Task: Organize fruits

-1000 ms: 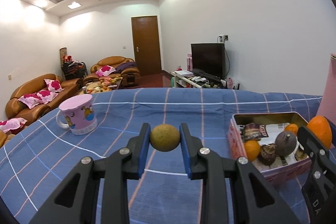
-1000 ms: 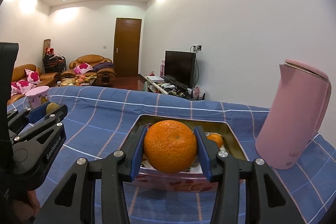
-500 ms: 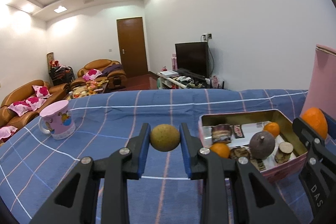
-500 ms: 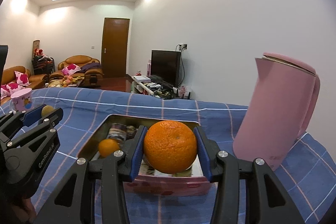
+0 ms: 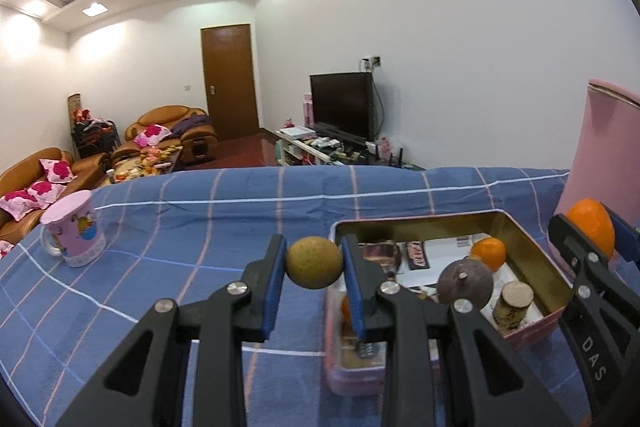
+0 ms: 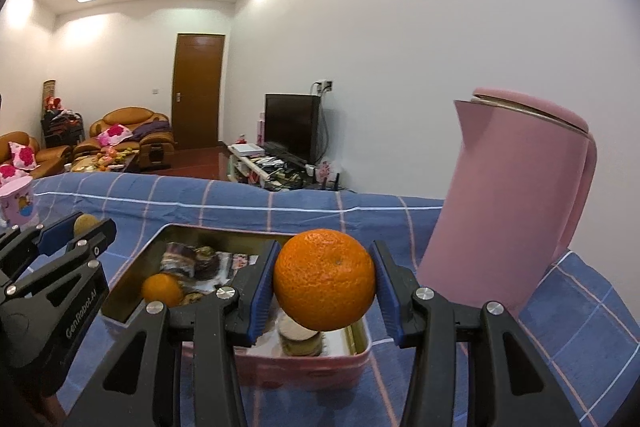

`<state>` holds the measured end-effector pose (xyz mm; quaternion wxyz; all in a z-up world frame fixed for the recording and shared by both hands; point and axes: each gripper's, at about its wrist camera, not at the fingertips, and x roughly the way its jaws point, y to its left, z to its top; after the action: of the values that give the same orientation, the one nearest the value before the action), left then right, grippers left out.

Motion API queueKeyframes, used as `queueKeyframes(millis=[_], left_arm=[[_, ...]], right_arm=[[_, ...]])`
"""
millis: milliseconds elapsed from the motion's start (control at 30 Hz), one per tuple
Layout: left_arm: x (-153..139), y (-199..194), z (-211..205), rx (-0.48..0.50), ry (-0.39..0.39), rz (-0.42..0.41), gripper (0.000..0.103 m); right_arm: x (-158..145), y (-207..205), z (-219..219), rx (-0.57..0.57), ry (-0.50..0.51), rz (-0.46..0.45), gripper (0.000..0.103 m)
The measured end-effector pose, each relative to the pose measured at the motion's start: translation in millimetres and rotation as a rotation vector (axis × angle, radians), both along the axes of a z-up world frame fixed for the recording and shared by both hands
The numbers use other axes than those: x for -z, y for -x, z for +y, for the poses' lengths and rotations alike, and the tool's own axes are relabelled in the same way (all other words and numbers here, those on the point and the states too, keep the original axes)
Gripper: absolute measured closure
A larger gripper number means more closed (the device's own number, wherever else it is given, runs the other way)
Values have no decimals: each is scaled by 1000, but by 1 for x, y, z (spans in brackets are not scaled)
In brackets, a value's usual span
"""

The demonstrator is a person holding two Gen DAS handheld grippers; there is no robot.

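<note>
White-walled living room up top, blue checked cloth (image 5: 240,211) filling the lower frame. Pink tin (image 6: 304,367) sits lower centre, long axis running away from us. Right gripper (image 6: 325,281) clamps the orange (image 6: 325,281) above it; left gripper (image 5: 314,263) pinches a small yellow-green fruit (image 5: 314,263) at the tin's left edge.

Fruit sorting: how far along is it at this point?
Partway. The tin already holds a small orange and a dark purple fruit. The left hand-held gripper grips a yellowish-green fruit; the right hand-held gripper grips a big orange. Both still need placing.
</note>
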<state>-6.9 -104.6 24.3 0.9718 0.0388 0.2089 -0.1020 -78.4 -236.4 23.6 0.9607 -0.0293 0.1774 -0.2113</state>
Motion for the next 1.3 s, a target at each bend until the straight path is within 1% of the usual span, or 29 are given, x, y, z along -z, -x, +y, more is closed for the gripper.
queueKeyframes(millis=[100, 333, 600, 867, 1133, 1300], left_arm=[[1, -5, -9, 26, 0, 12, 73], [3, -22, -19, 39, 21, 53, 73], [8, -44, -28, 48, 32, 115, 73], [16, -65, -31, 44, 24, 195, 73], [16, -72, -38, 60, -14, 191, 73], [18, -78, -38, 95, -5, 216, 73]], right_arm=[[0, -5, -3, 31, 19, -6, 55], [-2, -20, -11, 67, 42, -10, 55], [-1, -45, -28, 81, 1, 7, 55], [0, -65, -36, 36, -71, 44, 55], [9, -90, -34, -72, -123, 135, 55], [20, -104, -37, -144, -185, 207, 55]])
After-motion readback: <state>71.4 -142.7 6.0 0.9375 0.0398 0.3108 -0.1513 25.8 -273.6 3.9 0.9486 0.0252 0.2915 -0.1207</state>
